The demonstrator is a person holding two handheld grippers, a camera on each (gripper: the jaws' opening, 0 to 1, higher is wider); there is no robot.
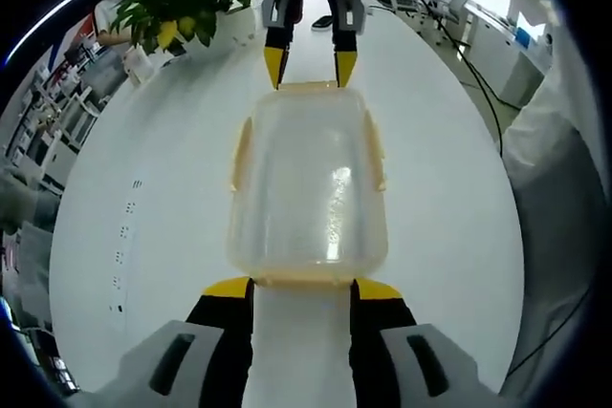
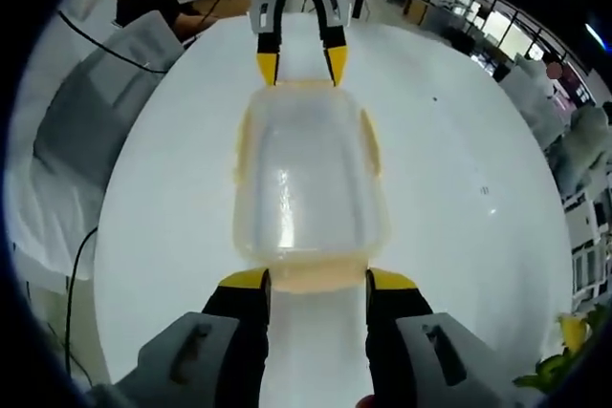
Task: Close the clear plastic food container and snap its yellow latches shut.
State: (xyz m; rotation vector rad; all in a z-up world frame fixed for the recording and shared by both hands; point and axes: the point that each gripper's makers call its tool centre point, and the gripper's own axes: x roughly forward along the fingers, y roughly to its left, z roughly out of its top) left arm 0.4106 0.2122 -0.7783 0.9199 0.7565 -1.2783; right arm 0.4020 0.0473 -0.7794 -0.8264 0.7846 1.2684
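A clear rectangular plastic food container (image 1: 308, 183) with its lid on sits in the middle of a round white table (image 1: 143, 198), caught between two handheld tongs that face each other across it. In the left gripper view, the left gripper (image 1: 302, 286), black with yellow tips, has its jaws spread wide at the near short end, the tips touching or just short of the container's edge; the right gripper (image 1: 310, 62) meets the far short end, its yellow tips likewise parted and holding nothing. The right gripper view shows the same standoff from the other side, with the container (image 2: 308, 183) between the right gripper (image 2: 316, 279) and the left gripper (image 2: 299, 61). Pale yellow latches (image 1: 373, 150) run along the long sides and appear to stand slightly out from the walls, so they are probably not yet snapped, though the haze of the plastic leaves that uncertain. A leafy green potted plant (image 1: 186, 2) stands at the table's far edge. The step in hand looks like seating the lid: pressing evenly from both ends should keep the box from skating, before each latch is pushed flat against the wall, one side braced while the other is pressed.
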